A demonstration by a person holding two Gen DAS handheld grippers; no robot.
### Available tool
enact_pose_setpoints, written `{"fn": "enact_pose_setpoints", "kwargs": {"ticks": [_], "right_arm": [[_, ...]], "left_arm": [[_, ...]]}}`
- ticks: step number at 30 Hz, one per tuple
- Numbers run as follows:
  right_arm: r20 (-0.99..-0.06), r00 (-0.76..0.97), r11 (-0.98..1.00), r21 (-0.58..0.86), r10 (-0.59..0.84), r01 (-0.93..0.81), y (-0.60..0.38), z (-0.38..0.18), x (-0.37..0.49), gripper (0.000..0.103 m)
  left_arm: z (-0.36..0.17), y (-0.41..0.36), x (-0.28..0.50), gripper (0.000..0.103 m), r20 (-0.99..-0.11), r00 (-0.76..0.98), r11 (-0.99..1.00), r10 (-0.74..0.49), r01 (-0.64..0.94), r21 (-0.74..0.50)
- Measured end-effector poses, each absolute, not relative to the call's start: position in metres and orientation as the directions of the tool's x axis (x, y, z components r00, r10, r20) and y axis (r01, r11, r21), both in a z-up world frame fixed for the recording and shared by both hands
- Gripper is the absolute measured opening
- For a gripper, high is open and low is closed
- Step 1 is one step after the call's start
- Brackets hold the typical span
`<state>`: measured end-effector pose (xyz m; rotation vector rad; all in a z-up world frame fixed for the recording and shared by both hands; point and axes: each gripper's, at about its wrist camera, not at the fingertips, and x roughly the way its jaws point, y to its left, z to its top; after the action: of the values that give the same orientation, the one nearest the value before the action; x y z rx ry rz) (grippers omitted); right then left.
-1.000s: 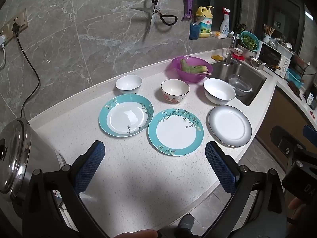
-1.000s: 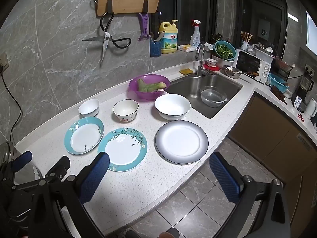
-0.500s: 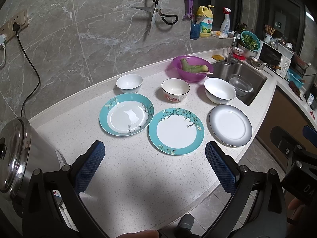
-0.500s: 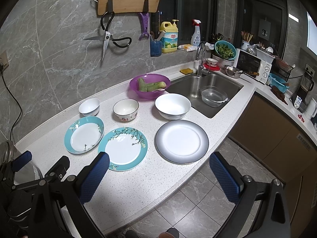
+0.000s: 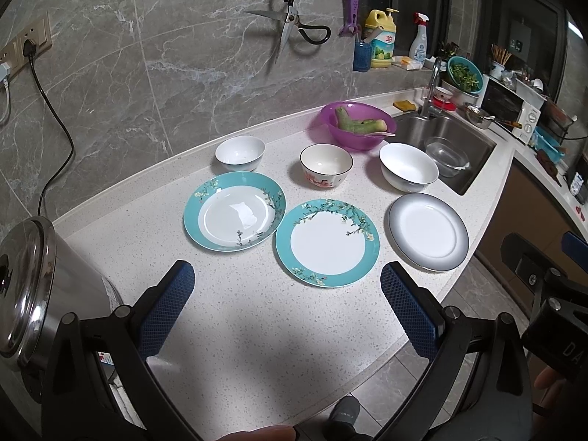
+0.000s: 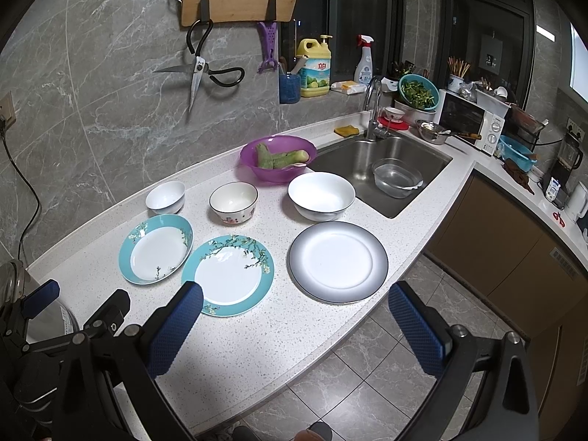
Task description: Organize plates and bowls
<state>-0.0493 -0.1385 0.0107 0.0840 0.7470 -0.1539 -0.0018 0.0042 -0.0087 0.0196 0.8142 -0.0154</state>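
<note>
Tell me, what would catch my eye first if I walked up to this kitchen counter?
Probably the two teal floral plates, one left of the other, lying side by side on the white counter, with a grey-rimmed plate to their right. Behind them stand three bowls in a row: small white, flower-painted, large white. Further back, a purple bowl of green vegetables sits beside the sink.

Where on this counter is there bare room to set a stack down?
The widest bare patch is the near counter, between the steel cooker and the front edge, below the two teal plates. Farther back it is crowded: three bowls, the purple bowl, then the sink.
</note>
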Motion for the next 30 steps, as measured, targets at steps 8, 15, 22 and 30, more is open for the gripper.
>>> {"fn": "enact_pose_setpoints", "kwargs": {"ticks": [8, 15, 22, 30], "right_arm": [[-0.683, 0.722, 0.985, 0.021, -0.110, 0.169, -0.1386, 0.0109, -0.0478, 0.103], [-0.684, 0.722, 0.985, 0.021, -0.109, 0.169, -0.1390, 0.0111, -0.0471, 0.103], [-0.684, 0.721, 0.985, 0.020, -0.109, 0.169, -0.1403, 0.0107, -0.0458, 0.103], [-0.685, 0.721, 0.986, 0.020, -0.109, 0.168, -0.1413, 0.0113, -0.0436, 0.103]], "left_arm": [[-0.0086, 0.0042, -0.0016, 0.103, -0.728, 0.686, 1.000, -0.007, 0.022, 0.012], [-0.0085, 0.0040, -0.0014, 0.103, -0.728, 0.685, 1.000, -0.006, 0.021, 0.012], [-0.0091, 0.0043, -0.0015, 0.103, -0.729, 0.685, 1.000, -0.005, 0.021, 0.012], [-0.0084, 0.0040, -0.0011, 0.103, -0.730, 0.684, 1.000, -0.005, 0.020, 0.012]]}}
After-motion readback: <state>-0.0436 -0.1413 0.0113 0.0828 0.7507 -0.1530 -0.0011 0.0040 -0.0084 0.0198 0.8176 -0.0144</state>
